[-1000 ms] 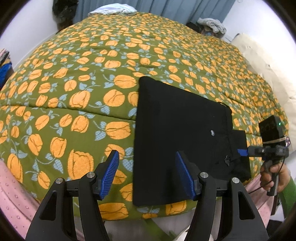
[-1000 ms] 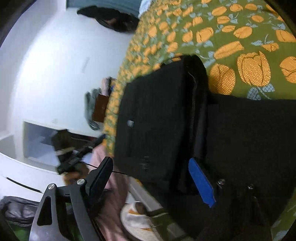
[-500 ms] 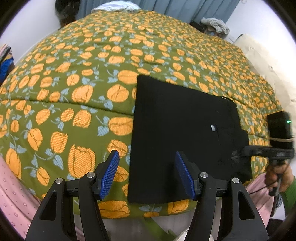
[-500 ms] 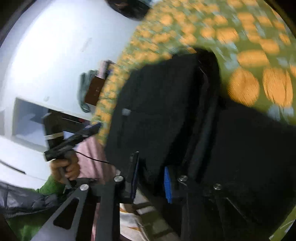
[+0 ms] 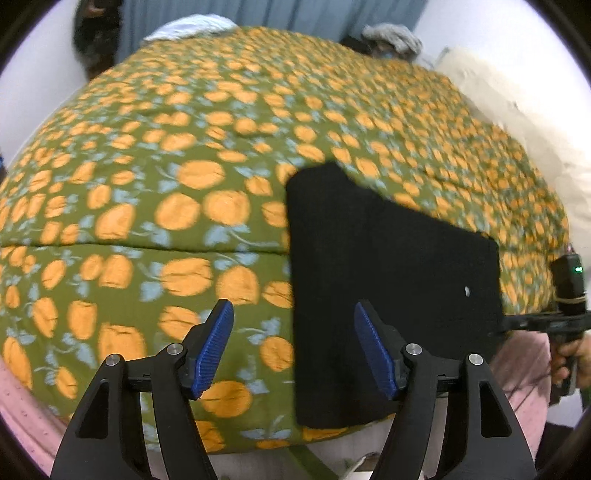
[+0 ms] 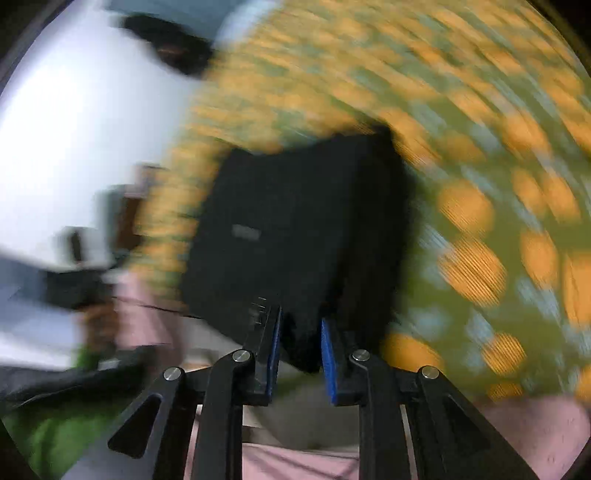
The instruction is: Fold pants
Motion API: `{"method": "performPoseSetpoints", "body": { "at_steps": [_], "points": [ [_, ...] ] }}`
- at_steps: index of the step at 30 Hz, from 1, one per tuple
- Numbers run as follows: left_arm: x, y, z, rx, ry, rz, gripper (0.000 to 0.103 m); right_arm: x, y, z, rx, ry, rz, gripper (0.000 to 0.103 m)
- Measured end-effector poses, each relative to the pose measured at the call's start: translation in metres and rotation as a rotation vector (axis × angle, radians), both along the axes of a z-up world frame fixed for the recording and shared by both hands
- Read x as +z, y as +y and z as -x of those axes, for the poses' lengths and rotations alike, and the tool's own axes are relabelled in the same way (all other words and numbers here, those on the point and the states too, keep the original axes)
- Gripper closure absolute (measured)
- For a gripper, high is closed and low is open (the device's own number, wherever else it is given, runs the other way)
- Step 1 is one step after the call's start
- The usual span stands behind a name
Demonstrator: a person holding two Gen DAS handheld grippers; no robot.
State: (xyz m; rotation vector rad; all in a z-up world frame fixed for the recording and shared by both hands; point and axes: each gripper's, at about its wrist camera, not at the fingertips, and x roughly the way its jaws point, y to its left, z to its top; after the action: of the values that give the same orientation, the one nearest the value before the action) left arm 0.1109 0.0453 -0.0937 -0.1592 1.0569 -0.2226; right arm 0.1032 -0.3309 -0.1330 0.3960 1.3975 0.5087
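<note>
Folded black pants [image 5: 388, 277] lie on a green bedspread with orange flowers [image 5: 184, 184], near its front edge. My left gripper [image 5: 295, 347] hovers over the pants' near left edge. Its jaws are opening, and the blue pads [image 5: 218, 347] touch nothing. In the blurred right wrist view, the right gripper [image 6: 300, 343] has a bunched edge of the pants [image 6: 295, 221] between its pads; its jaws are easing open slightly while still pressing the cloth. In the left wrist view that gripper [image 5: 506, 326] meets the pants' right edge, held by a hand [image 5: 576, 362].
The bed falls away just below the pants, with a pink sheet [image 5: 22, 406] hanging over its front. Cream bedding [image 5: 517, 110] lies at the right. A heap of clothes [image 5: 391, 35] and a blue curtain [image 5: 295, 14] stand behind the bed.
The right gripper closed from wide open onto the pants' edge and swung fast, blurring its view. The flap sticking out at the pants' right no longer shows. My left gripper shifted slightly left.
</note>
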Motion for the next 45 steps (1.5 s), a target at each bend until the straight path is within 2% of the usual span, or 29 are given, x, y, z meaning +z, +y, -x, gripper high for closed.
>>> {"method": "performPoseSetpoints", "body": {
  "at_steps": [1,3,6,8,9,11,12,14,15,18,20,22,23,26,29,31,33,35,36,38,40,43,44,45],
  "points": [
    [-0.001,-0.007,-0.002,-0.018,0.007,-0.008,0.033,-0.002,0.001,0.001,-0.006,0.001,0.013,0.069],
    [0.004,-0.017,0.001,-0.039,-0.007,-0.025,0.033,0.015,0.001,0.001,-0.006,-0.034,0.066,0.06],
    [0.012,-0.025,0.003,-0.06,-0.042,-0.031,0.032,0.067,0.001,-0.004,0.001,-0.203,0.111,0.06],
    [0.009,-0.032,0.003,-0.074,-0.039,-0.038,0.031,0.093,0.006,-0.017,-0.015,-0.291,0.078,0.06],
    [0.005,-0.039,0.0,-0.087,-0.022,-0.042,0.031,0.099,0.011,-0.029,-0.02,-0.323,0.019,0.06],
    [-0.003,-0.052,-0.002,-0.123,0.003,-0.055,0.031,0.089,0.027,-0.045,-0.033,-0.327,-0.065,0.06],
    [-0.012,-0.062,-0.003,-0.154,0.019,-0.091,0.031,0.073,0.035,-0.055,-0.05,-0.312,-0.071,0.06],
    [-0.024,-0.073,-0.003,-0.167,0.049,-0.158,0.031,0.029,0.051,-0.071,-0.046,-0.24,0.077,0.06],
    [-0.026,-0.075,-0.003,-0.158,0.062,-0.2,0.031,0.019,0.05,-0.069,-0.046,-0.224,0.11,0.063],
    [-0.017,-0.067,0.001,-0.113,0.074,-0.21,0.029,0.042,0.052,-0.043,-0.074,-0.293,0.118,0.063],
    [-0.01,-0.058,0.001,-0.07,0.068,-0.207,0.022,0.072,0.062,-0.012,-0.025,-0.365,0.145,0.056],
    [-0.008,-0.057,-0.002,-0.05,0.062,-0.222,0.021,0.084,0.074,0.014,0.024,-0.402,0.136,0.04],
    [-0.008,-0.057,-0.004,-0.045,0.063,-0.234,0.021,0.086,0.079,0.025,0.05,-0.401,0.129,0.038],
    [-0.01,-0.061,-0.008,-0.052,0.064,-0.251,0.021,0.071,0.09,0.046,0.096,-0.353,0.168,0.037],
    [-0.01,-0.063,-0.009,-0.059,0.065,-0.262,0.021,0.056,0.086,0.046,0.059,-0.295,0.178,0.037],
    [-0.01,-0.06,-0.007,-0.063,0.065,-0.258,0.021,0.056,0.077,0.045,0.037,-0.297,0.162,0.037],
    [-0.01,-0.053,-0.007,-0.065,0.065,-0.232,0.021,0.058,0.066,0.035,0.024,-0.314,0.17,0.036],
    [-0.012,-0.043,-0.01,-0.059,0.074,-0.172,0.021,0.059,0.052,0.029,-0.001,-0.319,0.185,0.023],
    [-0.016,-0.033,-0.013,-0.05,0.086,-0.111,0.021,0.054,0.042,0.024,-0.02,-0.301,0.186,0.013],
    [-0.027,-0.016,-0.02,-0.034,0.111,-0.001,0.021,0.038,0.024,0.01,-0.054,-0.242,0.164,0.012],
    [-0.04,-0.009,-0.027,-0.044,0.148,0.07,0.021,0.018,0.014,-0.004,-0.071,-0.181,0.102,0.012],
    [-0.057,-0.015,-0.035,-0.106,0.211,0.127,0.017,-0.012,0.012,-0.019,-0.076,-0.101,0.031,0.012],
    [-0.061,-0.018,-0.034,-0.121,0.226,0.144,0.017,-0.018,0.014,-0.021,-0.067,-0.08,-0.024,0.012],
    [-0.066,-0.023,-0.035,-0.14,0.251,0.167,0.017,-0.026,0.016,-0.023,-0.061,-0.049,-0.089,0.017]
  ]
}}
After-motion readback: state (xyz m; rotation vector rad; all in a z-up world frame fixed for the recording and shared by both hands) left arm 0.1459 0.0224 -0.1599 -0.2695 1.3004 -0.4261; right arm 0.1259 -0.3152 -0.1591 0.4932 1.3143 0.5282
